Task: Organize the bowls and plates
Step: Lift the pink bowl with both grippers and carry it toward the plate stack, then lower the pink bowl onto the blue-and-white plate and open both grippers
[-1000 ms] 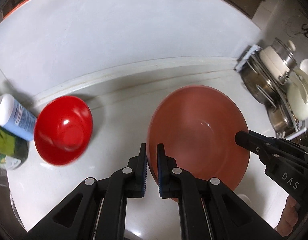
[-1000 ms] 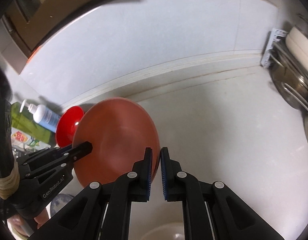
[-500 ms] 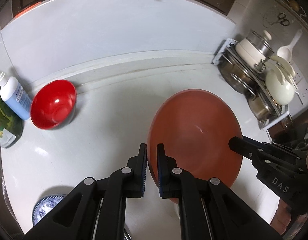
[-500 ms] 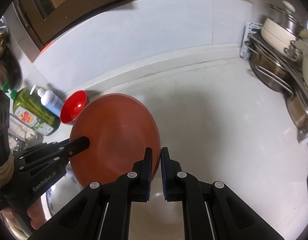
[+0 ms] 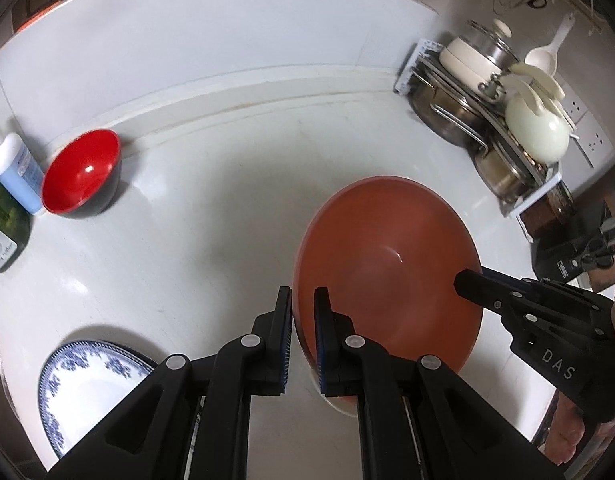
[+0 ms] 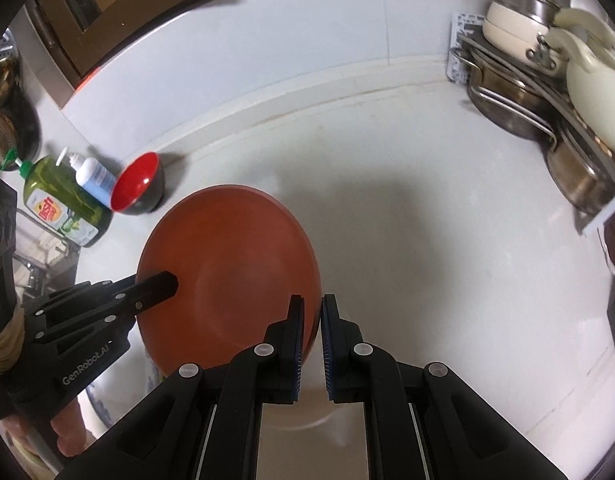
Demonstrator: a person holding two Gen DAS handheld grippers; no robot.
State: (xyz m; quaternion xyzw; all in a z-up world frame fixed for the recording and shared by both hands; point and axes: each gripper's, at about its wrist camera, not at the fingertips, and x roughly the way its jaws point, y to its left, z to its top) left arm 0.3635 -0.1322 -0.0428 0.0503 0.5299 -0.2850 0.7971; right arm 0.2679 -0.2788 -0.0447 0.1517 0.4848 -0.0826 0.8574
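The big orange bowl (image 5: 387, 268) hangs tilted above the white bench (image 5: 211, 232), pinched at opposite rims. The left tongs (image 5: 303, 312) close narrow on its left rim; the right tongs (image 6: 312, 316) clamp the right rim, both reaching in level from the near side. A red bowl (image 5: 81, 172) sits well apart by the back wall beside two bottles (image 6: 63, 196). A blue-patterned plate (image 5: 87, 392) lies near the bench's front edge. Open bench stretches between the bowl and the pot rack (image 5: 499, 120) at right.
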